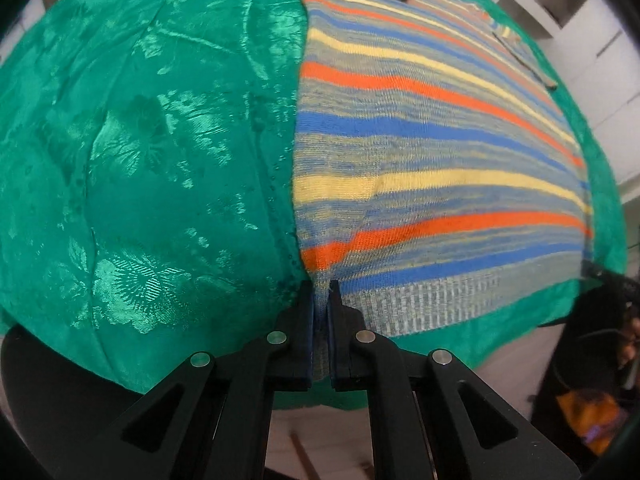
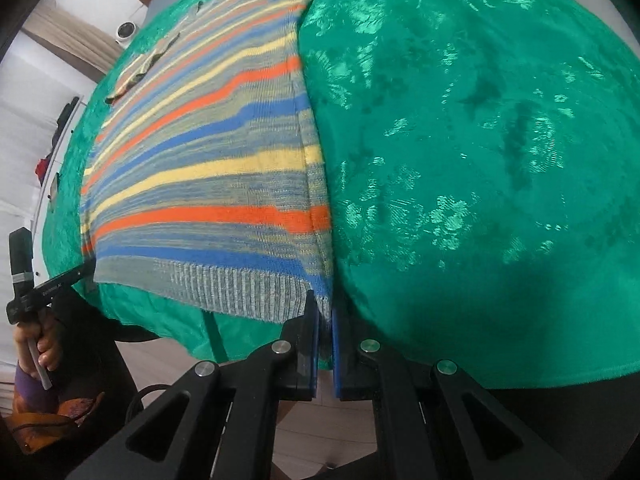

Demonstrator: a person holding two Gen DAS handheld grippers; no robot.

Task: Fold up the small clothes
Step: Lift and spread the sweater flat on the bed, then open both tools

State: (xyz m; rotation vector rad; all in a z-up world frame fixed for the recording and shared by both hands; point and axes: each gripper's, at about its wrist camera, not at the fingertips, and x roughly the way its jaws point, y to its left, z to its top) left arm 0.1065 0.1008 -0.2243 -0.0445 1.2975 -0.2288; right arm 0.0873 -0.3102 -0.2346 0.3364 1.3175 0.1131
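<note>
my left gripper [image 1: 320, 292] clamped on striped sweater [image 1: 420, 152] hem corner | my right gripper [image 2: 325, 304] clamped on other hem corner | sweater flat at table's near edge (green tablecloth [image 1: 140, 160] bare either side)

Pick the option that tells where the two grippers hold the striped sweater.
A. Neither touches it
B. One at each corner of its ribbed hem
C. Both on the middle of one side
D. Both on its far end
B: the left gripper is shut on one corner of the striped sweater's ribbed hem, the right gripper on the other corner.
</note>
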